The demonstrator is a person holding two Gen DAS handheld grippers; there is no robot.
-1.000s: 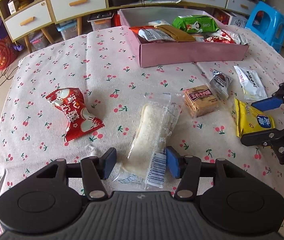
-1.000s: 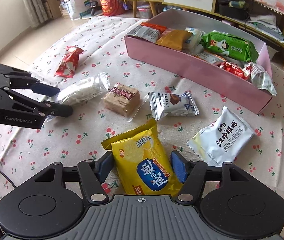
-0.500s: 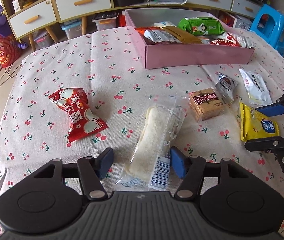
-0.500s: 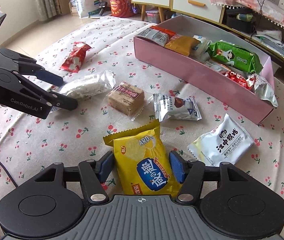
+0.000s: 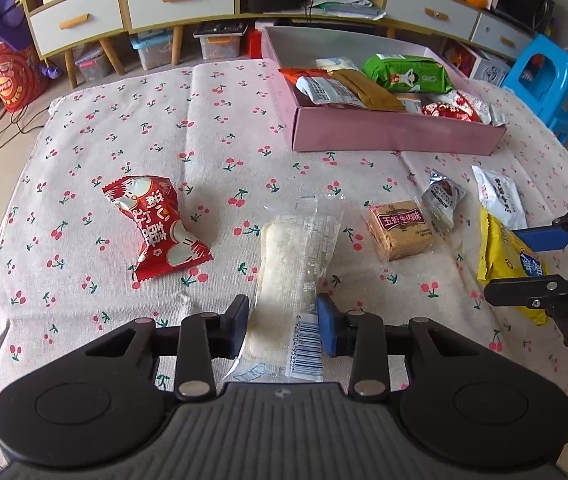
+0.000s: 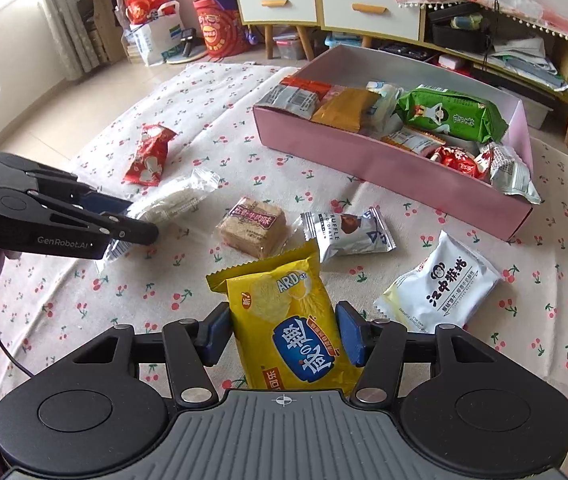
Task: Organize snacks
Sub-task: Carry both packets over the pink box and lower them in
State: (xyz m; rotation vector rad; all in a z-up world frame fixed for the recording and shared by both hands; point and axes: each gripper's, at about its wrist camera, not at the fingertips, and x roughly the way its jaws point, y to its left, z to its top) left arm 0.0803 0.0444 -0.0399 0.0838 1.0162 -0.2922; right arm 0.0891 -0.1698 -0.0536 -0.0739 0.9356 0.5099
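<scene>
Cherry-print tablecloth (image 5: 244, 120): pink box (image 5: 395, 136) part-filled; four packets loose; my left gripper (image 5: 283, 326) clasps clear cake packet (image 5: 295, 264), right gripper (image 6: 284, 334) yellow packet (image 6: 287, 320).

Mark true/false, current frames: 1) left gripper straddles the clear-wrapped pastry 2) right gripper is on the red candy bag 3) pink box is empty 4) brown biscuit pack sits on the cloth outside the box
1) True. The left gripper has a finger on each side of the clear-wrapped pastry.
2) False. The right gripper straddles the yellow chip bag; the red candy bag lies untouched.
3) False. The pink box holds several snacks.
4) True. The brown biscuit pack lies on the cloth.
</scene>
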